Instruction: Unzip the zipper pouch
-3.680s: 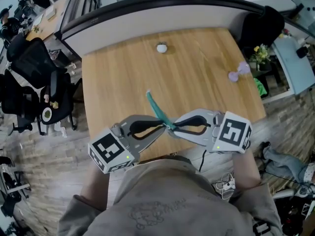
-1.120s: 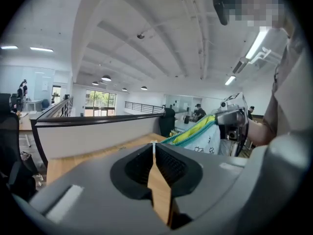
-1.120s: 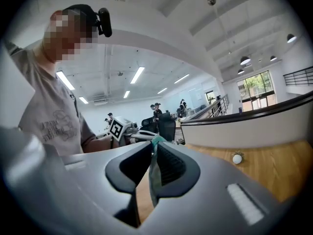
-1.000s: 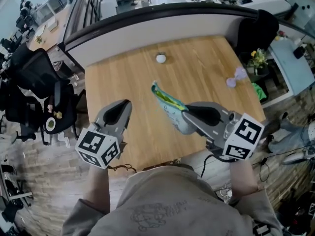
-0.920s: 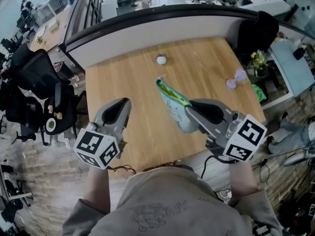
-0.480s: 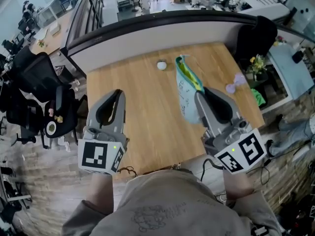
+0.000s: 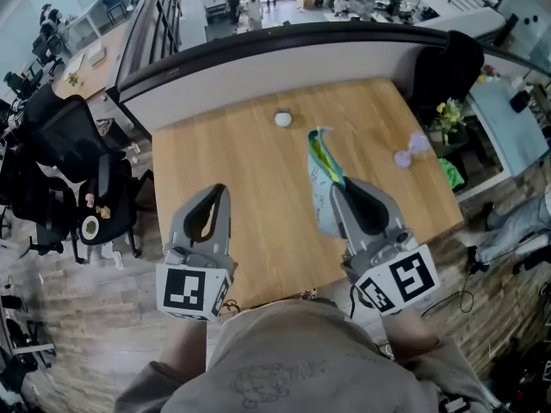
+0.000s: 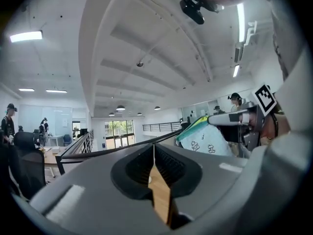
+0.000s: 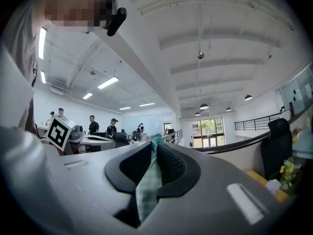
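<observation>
Above the right half of the wooden desk [image 7: 250, 170], the zipper pouch [image 7: 320, 175] hangs upright in mid-air, pale blue with a green and yellow top. It is pinched between the jaws of the right gripper [image 7: 337, 188] (checked fabric fills the gap in that gripper's own view). The left gripper [image 7: 221, 192] hovers over the desk's near left part, well apart from the pouch, its jaws closed together on nothing. A small white round object [image 7: 282, 119] sits near the far edge and a small purple object [image 7: 409, 150] near the right edge.

Smooth, matt wood-grain table [image 7: 232, 162]; soft, printed cloth zipper pouch [image 7: 320, 192]
</observation>
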Motion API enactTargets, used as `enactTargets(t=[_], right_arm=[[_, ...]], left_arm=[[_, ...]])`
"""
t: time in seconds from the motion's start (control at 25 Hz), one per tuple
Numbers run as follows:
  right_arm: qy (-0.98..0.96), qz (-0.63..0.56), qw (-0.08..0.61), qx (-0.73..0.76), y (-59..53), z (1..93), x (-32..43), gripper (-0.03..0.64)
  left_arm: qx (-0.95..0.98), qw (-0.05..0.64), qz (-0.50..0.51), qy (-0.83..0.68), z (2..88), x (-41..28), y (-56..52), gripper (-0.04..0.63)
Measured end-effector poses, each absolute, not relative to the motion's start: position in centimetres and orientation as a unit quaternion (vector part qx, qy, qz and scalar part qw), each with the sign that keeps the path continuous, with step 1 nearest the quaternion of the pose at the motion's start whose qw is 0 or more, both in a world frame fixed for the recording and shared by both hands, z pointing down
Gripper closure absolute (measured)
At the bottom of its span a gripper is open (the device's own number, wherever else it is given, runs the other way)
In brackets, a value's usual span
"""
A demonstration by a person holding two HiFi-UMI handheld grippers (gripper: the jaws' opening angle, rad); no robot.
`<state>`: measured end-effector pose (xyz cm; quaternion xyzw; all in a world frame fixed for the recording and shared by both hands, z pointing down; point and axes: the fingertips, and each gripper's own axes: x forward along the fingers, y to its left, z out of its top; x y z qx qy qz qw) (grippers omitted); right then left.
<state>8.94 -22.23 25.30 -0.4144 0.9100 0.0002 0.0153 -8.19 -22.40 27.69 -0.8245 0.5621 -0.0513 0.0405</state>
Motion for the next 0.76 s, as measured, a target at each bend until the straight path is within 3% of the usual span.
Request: enactTargets(t=[0.36, 0.76], right_arm=[[0.906, -0.051, -0.009, -0.419, -21.9, 29.7, 9.3, 0.568], [0.908, -0.031, -0.018, -0.417, -22.1, 29.5, 8.8, 0.568]], left_arm=[[-0.827, 0.004, -0.074, 0.557, 31.5, -7.2, -21.3, 0.595], [-0.830, 0.001, -0.074, 0.553, 31.4, -7.3, -21.5, 0.595]])
